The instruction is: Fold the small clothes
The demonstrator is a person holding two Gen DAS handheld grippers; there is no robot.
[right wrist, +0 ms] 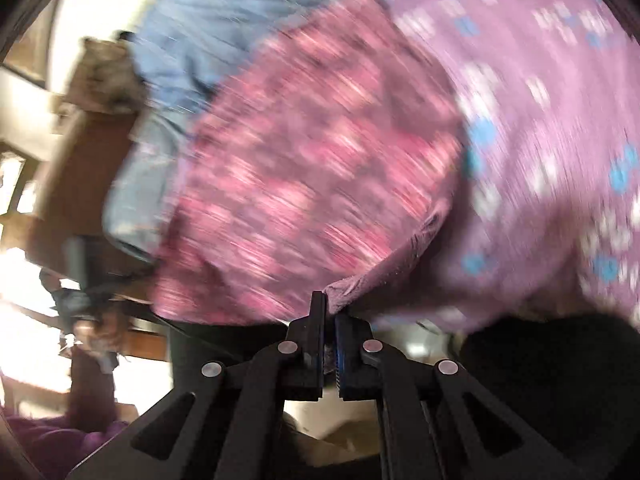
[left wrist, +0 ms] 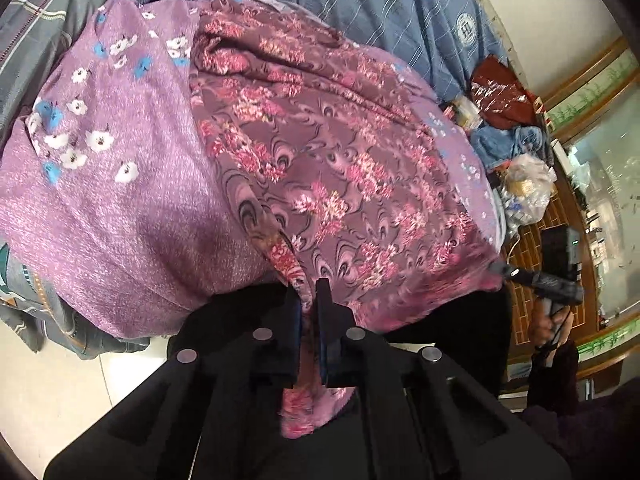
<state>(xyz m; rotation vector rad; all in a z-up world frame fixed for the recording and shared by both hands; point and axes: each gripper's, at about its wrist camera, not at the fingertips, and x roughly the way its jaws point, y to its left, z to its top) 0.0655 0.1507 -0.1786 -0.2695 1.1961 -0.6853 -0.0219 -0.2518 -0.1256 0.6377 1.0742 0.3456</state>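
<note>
A maroon garment with pink flowers lies spread over a lilac cloth with white and blue flowers on a bed. My left gripper is shut on the garment's near edge, and cloth hangs down between its fingers. My right gripper is shut on another edge of the same garment; this view is heavily blurred by motion. The right gripper also shows in the left wrist view, at the garment's right corner.
A blue striped sheet covers the bed behind. A grey patterned blanket lies at the left. Clutter with a red bag, blue cloth and a plastic bag sits at the right. White floor is below.
</note>
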